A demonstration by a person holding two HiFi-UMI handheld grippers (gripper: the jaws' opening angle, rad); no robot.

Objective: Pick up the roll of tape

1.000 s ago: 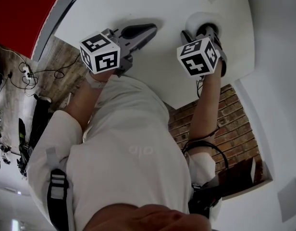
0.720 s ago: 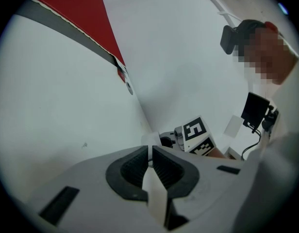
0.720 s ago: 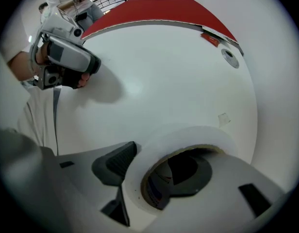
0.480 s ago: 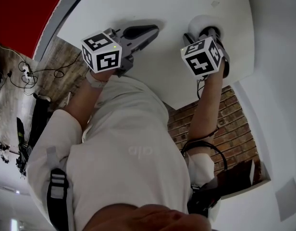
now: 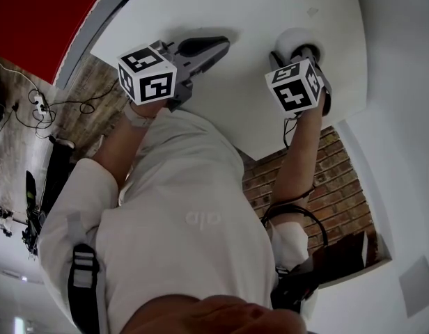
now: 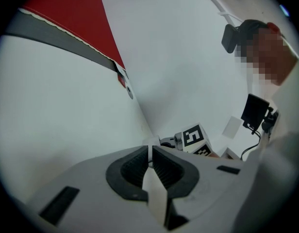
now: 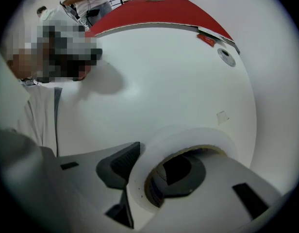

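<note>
The white roll of tape (image 5: pixel 291 39) lies flat on the white round table (image 5: pixel 256 12), near its right edge. My right gripper (image 5: pixel 303 48) points straight down onto it. In the right gripper view one pad sits inside the roll's (image 7: pixel 188 139) cardboard core and the other outside its wall. The jaws of the right gripper (image 7: pixel 157 164) are closing with the wall between them, and a thin gap still shows at the inner pad. My left gripper (image 5: pixel 200 46) hovers over the table to the left, shut and holding nothing; its pads (image 6: pixel 150 155) meet.
The table's curved edge runs close behind both grippers, with brick floor (image 5: pixel 319 179) below. A small clear scrap (image 7: pixel 222 116) and a round metal insert (image 7: pixel 226 56) lie on the tabletop beyond the roll. Red flooring (image 7: pixel 159 8) lies past the far rim.
The right gripper has shifted slightly to the right and settled over the roll, hiding more of it. The left gripper has stayed still.
</note>
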